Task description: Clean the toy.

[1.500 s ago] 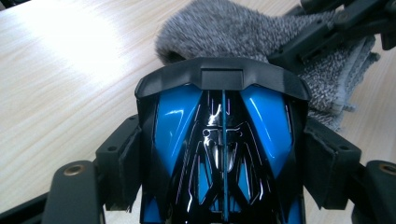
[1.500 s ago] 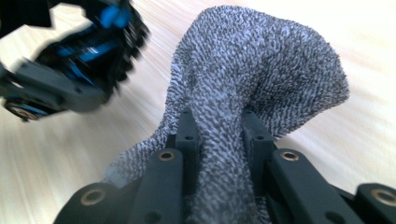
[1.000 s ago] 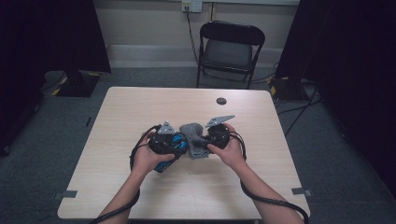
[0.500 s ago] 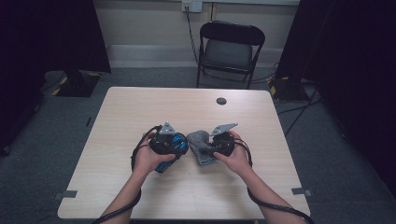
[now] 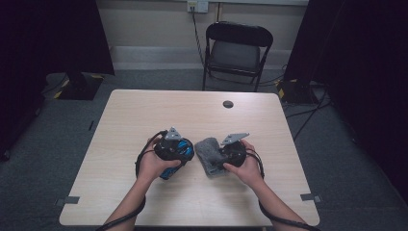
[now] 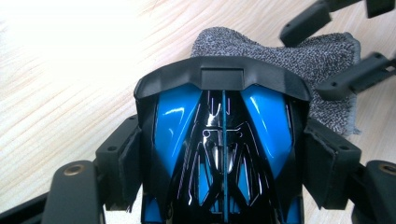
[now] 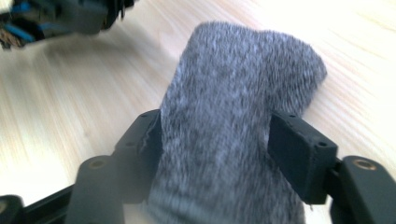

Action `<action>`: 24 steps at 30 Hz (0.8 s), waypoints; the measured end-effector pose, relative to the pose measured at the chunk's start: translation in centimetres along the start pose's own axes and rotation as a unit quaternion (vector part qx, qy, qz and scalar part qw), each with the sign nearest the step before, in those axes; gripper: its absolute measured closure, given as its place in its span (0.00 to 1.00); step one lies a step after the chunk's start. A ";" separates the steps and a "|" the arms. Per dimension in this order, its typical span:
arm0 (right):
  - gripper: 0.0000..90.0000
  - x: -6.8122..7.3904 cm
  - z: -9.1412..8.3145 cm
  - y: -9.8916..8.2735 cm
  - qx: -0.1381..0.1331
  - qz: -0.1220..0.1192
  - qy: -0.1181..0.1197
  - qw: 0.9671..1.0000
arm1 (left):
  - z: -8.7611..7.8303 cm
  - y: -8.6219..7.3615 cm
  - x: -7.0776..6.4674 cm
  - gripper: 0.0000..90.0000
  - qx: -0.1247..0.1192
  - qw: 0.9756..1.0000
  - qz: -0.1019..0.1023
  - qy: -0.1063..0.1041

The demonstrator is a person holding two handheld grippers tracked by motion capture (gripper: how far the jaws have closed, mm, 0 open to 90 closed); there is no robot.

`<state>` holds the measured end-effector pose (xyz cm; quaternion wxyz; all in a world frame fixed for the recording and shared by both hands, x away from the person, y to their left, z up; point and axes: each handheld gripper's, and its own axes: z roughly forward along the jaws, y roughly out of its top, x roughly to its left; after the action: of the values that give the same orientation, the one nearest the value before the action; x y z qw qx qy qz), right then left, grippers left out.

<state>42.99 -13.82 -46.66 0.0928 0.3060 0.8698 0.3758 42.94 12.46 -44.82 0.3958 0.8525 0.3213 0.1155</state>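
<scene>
Left tongs (image 6: pixel 224 154) clamp the glossy blue-and-black plastic toy car (image 6: pixel 222 140), held just above the pale wooden table (image 5: pixel 144 115). Right tongs (image 7: pixel 219 149) have just been opening; the grey knitted fabric pouch (image 7: pixel 233 116) lies between them on the table, right pad clear of it.

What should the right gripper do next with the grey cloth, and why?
Probably back the right gripper off the cloth. Its jaws have just been opening: the cloth lies between them on the table, with a gap at one pad. The left gripper is clamped on the blue and black thing beside it, so the cloth looks set down and ready to be left.
</scene>
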 end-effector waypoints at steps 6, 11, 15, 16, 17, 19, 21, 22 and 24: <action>0.35 0.4 -0.1 -1.3 0.024 -0.011 -0.017 1.000 | -0.2 0.0 0.0 0.28 -0.001 1.000 0.000 0.003; 0.35 -0.3 0.1 -1.6 0.029 -0.008 -0.017 0.999 | -0.1 0.0 -0.2 0.28 -0.001 1.000 0.001 -0.001; 0.36 -1.3 -0.3 -1.7 0.032 -0.001 -0.024 0.999 | 0.0 0.0 -0.2 0.28 0.002 1.000 -0.001 -0.004; 0.36 -1.6 -0.5 -1.8 0.033 0.000 -0.029 0.999 | 0.1 0.0 -0.2 0.28 0.001 1.000 -0.001 -0.003; 0.36 -1.9 -0.7 -1.8 0.034 0.002 -0.035 0.999 | 0.1 -0.1 -0.1 0.28 0.001 1.000 0.001 -0.001; 0.35 -2.5 -1.1 -2.1 0.033 0.011 -0.047 0.998 | 0.1 -0.1 0.0 0.28 0.003 1.000 0.002 0.001; 0.35 -3.0 -1.5 -2.3 0.030 0.017 -0.052 0.998 | 0.1 0.0 0.0 0.28 0.003 1.000 0.001 0.002; 0.35 -3.1 -1.7 -2.4 0.028 0.025 -0.053 0.998 | 0.1 0.0 -0.1 0.28 0.002 1.000 0.001 0.002; 0.35 -3.1 -1.9 -2.3 0.019 0.033 -0.051 0.998 | 0.1 0.0 -0.1 0.28 0.003 1.000 0.001 0.001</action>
<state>43.64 -18.08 -47.21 0.1191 0.3554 0.8600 0.3463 42.89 12.32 -44.84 0.3928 0.8537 0.3216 0.1160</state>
